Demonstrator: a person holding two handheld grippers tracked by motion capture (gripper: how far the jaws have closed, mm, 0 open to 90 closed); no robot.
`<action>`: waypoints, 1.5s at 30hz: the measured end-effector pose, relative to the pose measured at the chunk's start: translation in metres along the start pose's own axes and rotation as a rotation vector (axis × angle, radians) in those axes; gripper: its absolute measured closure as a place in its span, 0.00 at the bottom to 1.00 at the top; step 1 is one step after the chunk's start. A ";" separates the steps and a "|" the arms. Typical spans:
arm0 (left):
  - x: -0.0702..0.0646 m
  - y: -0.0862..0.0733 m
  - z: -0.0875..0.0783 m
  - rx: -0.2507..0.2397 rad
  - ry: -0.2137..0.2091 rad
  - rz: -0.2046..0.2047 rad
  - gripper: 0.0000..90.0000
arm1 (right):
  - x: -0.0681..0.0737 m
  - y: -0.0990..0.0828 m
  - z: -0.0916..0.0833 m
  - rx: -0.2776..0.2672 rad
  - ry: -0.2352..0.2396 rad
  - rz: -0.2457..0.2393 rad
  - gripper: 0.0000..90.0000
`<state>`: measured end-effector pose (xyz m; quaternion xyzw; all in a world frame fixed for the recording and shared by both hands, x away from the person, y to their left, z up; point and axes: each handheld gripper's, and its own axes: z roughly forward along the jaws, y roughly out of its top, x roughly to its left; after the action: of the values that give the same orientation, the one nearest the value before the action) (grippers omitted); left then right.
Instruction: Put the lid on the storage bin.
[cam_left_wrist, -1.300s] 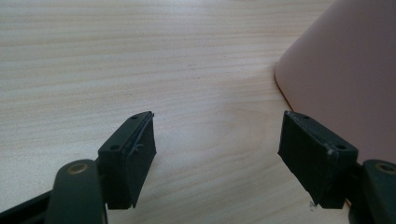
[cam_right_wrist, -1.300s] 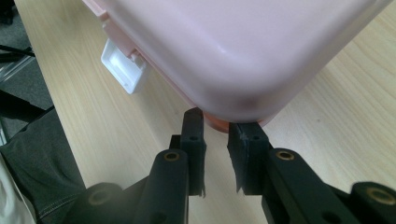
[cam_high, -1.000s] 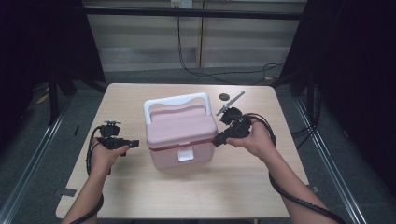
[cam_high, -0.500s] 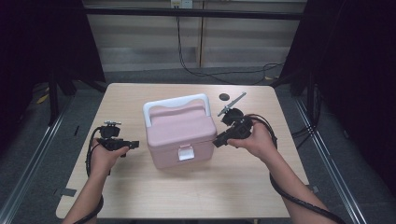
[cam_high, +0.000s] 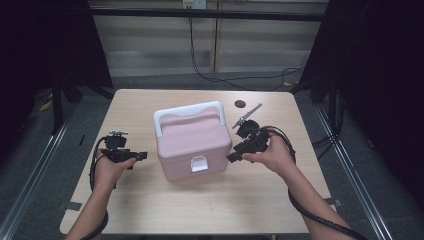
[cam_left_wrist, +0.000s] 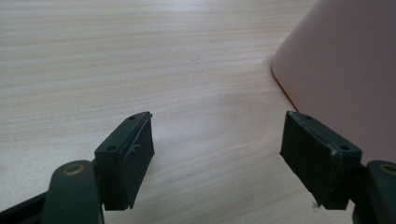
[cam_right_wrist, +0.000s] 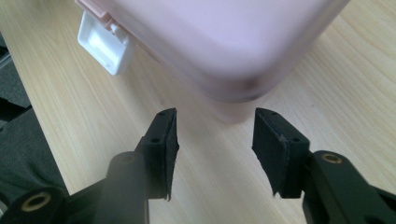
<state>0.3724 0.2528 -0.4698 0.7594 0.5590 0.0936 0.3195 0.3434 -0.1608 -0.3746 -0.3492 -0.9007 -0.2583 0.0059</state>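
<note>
A pink box (cam_high: 192, 142) with a white handle (cam_high: 187, 111) and a white front latch (cam_high: 198, 163) stands mid-table, lid down. My left gripper (cam_high: 142, 156) lies to its left, a short gap away, pointing at it. Its jaws stand open over bare wood (cam_left_wrist: 217, 154), with the box's wall (cam_left_wrist: 345, 70) at the right. My right gripper (cam_high: 232, 157) sits close by the box's right side. Its jaws have just been opening and now stand open with nothing between them (cam_right_wrist: 215, 144). The box's lower corner (cam_right_wrist: 233, 70) is just ahead, the latch (cam_right_wrist: 105, 46) off to the left.
A wooden table (cam_high: 150, 210) carries everything. A small black round spot (cam_high: 240, 104) lies behind the box at the back right. Cables run across the floor (cam_high: 240, 80) beyond the far edge. Metal rails (cam_high: 45, 160) flank the table on both sides.
The right gripper's tip has slipped slightly toward the near edge beside the box. The left hand and the box have stayed where they were.
</note>
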 end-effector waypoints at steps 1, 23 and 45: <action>0.000 0.000 0.000 -0.003 -0.001 0.002 0.28 | 0.000 -0.001 0.000 -0.002 0.000 -0.002 0.54; -0.002 -0.005 -0.006 -0.008 0.003 0.037 0.26 | 0.001 -0.031 -0.006 -0.022 -0.021 -0.009 0.39; 0.006 -0.022 -0.008 -0.034 -0.036 0.079 0.18 | -0.015 -0.087 0.010 -0.028 -0.037 0.030 0.27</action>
<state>0.3536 0.2646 -0.4777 0.7769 0.5210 0.1022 0.3384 0.3015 -0.2198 -0.4262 -0.3672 -0.8917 -0.2645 -0.0118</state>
